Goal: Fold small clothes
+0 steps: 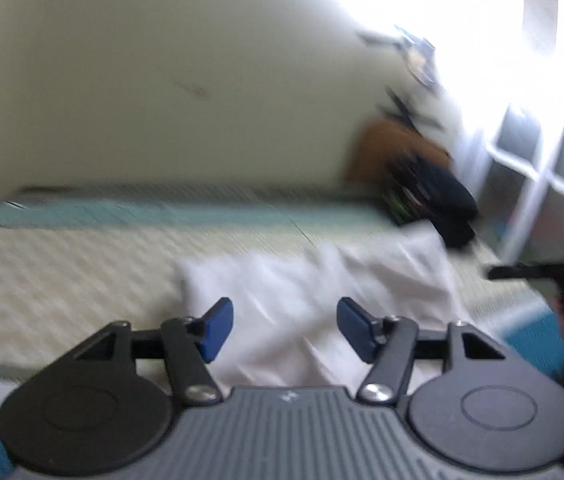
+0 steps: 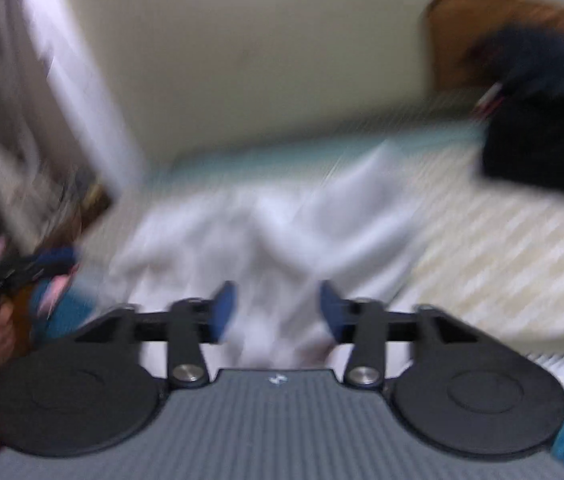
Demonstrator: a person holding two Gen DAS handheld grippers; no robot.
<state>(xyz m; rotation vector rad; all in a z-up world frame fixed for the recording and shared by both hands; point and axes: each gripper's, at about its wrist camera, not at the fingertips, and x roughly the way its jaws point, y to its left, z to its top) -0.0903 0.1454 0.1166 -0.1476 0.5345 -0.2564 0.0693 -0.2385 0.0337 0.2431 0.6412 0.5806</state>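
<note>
A crumpled white garment [image 1: 322, 292] lies on a striped woven mat [image 1: 61, 280]. In the left wrist view my left gripper [image 1: 285, 328] is open, its blue-padded fingers [image 1: 217, 328] spread just above the cloth's near part. In the right wrist view the same white garment [image 2: 265, 232] lies spread ahead, and my right gripper [image 2: 277, 312] is open over its near edge with nothing between the pads. Both views are blurred by motion. The other gripper [image 2: 9, 268] shows at the left edge of the right wrist view.
A cream wall [image 1: 161, 80] stands behind the mat. A dark bag [image 1: 438, 196] and a brown object [image 1: 386, 144] sit at the back right. The bag [image 2: 542, 140] shows at right in the right wrist view. A bright window [image 1: 542, 120] is at right.
</note>
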